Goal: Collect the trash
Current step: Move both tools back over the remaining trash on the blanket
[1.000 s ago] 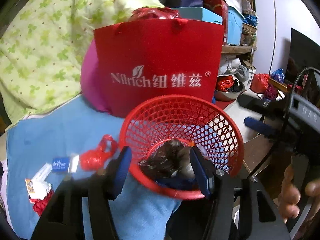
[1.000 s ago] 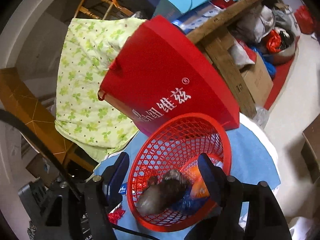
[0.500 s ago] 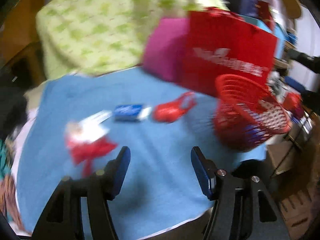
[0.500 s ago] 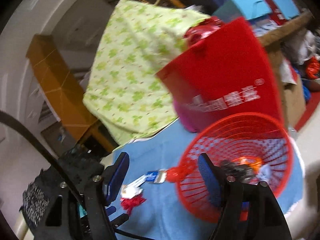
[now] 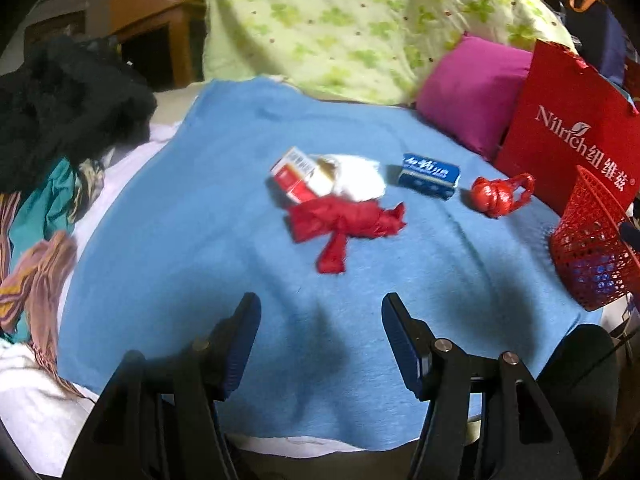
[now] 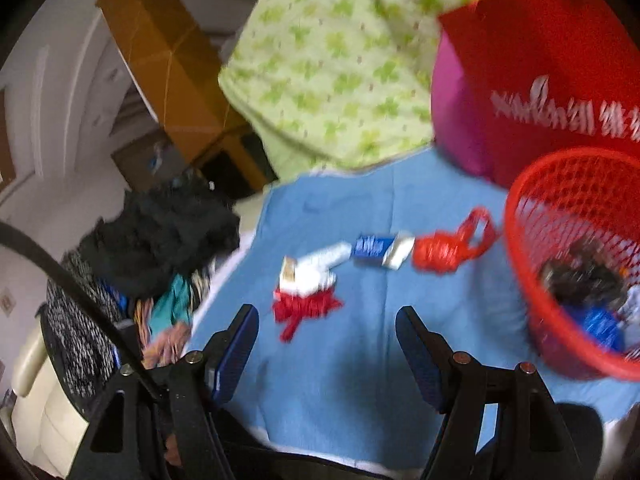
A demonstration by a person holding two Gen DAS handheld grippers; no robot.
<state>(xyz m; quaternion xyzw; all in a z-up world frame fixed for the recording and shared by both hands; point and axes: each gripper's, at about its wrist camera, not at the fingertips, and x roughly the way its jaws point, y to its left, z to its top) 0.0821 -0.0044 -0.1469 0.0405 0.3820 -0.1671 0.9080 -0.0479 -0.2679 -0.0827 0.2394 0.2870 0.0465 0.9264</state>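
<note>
Plainly light, soft stuff, all of it, lying in a loose row on the blue fleece blanket (image 5: pixel 192 240) spread over a bed: crumpled red paper wrapper with a trailing tail (image 5: pixel 344 222), red-and-white cardboard carton (image 5: pixel 298 174) touching a wad of white tissue (image 5: pixel 358 176), flat blue-and-white printed packet (image 5: pixel 428 175), knotted red plastic bag with loop handles (image 5: pixel 498 196) nearest the basket. Likely to crush rather than slip; wrapper best pinched across its bunched middle, not the tail; knotted bag at the knot or through a handle loop; carton across its narrow sides, being the only stiff piece; tissue prone to tearing or shedding if pinched too lightly. Left tongs (image 5: pixel 320 344) and right tongs (image 6: pixel 326 352) both parted and empty, hovering over bare blanket short of the trash. Round red plastic mesh basket (image 6: pixel 532 320) at the blanket's right edge, already carrying a dark brownish lump, something blue and a bit of orange, too blurred to identify. Tall red paper shopping bag with white lettering (image 5: pixel 560 136) upright behind the basket, contents not visible from either view.
</note>
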